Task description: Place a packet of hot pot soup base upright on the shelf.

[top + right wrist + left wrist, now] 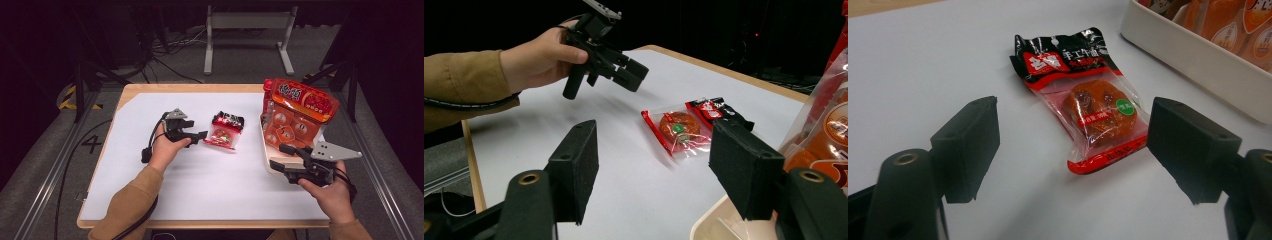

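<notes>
Two grippers over a white-topped table (pixel 150 200), each held in one of the person's hands.

Left gripper (pixel 199 136): held above the sheet, aimed toward the small snack packet (pixel 226 131). Jaws stand apart with nothing between the pads. In the left gripper view the packet (pixel 1088 100) lies flat on the white surface ahead of the jaws, framed by the gap between them but beyond the tips, not touched. In the right gripper view the left gripper (pixel 624 75) hangs clear of the table, well above the sheet, the packet (pixel 689 127) lower and nearer to that camera.

Snack packet: clear wrapper with red edge, black-and-red header, a round orange-red piece inside with a green dot sticker. Lies flat near mid-table, between the left gripper and the white tray (pixel 265 150). Just beside the tray, apart from it; white sheet shows between the two.

Tray: right side of the table, white walls (pixel 1188 50). A large red-and-orange bag (pixel 300 112) stands in it, rising well above the rim, full of small orange packs.

Right gripper (pixel 282 156): at the tray's near edge, low, jaws apart and empty. Its own view looks across the table past the tray corner (pixel 714 220) toward the packet and the left hand (pixel 536 60). Tan sleeve (pixel 135 195) on the left forearm.

Beyond the table: dark floor, cables, a grey metal stand (pixel 247 35).
</notes>
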